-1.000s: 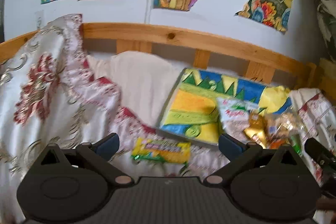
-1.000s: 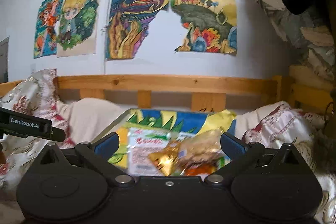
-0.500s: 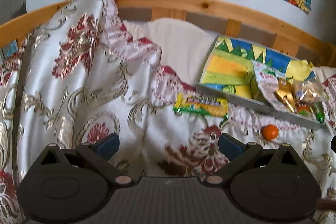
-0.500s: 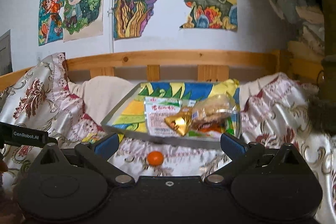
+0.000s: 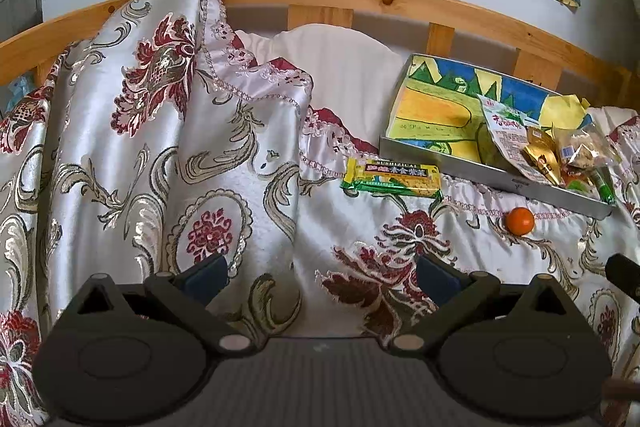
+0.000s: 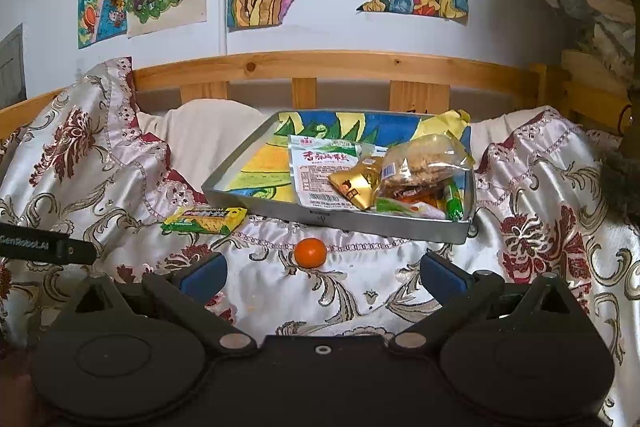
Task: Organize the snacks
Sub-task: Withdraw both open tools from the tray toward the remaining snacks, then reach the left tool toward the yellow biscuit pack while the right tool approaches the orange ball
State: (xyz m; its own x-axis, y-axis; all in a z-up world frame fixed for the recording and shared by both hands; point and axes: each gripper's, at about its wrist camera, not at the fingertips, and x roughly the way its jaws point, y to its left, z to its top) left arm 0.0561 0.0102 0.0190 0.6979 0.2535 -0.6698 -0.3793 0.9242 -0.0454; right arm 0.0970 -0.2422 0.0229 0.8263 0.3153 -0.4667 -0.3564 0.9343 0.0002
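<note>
A metal tray [image 6: 332, 217] with a colourful painted lining sits on the bed and holds several snack packets [image 6: 360, 183]; it also shows in the left wrist view [image 5: 480, 177]. A yellow-green snack bar [image 5: 391, 177] lies on the cover just left of the tray, also in the right wrist view [image 6: 204, 220]. A small orange ball-like snack [image 6: 310, 252] lies in front of the tray, also in the left wrist view [image 5: 519, 221]. My left gripper [image 5: 320, 277] is open and empty, well short of the bar. My right gripper [image 6: 322, 273] is open and empty, just short of the orange snack.
The bed is covered by a shiny floral cover [image 5: 160, 155], bunched high at the left. A wooden headboard rail [image 6: 320, 67] and a wall with drawings stand behind. A cream pillow [image 5: 340, 67] lies behind the tray. The left gripper's edge [image 6: 44, 247] shows at left.
Both grippers have pulled back and up from the tray. More of the bed cover, the snack bar and the orange snack have come into view. Both stay open.
</note>
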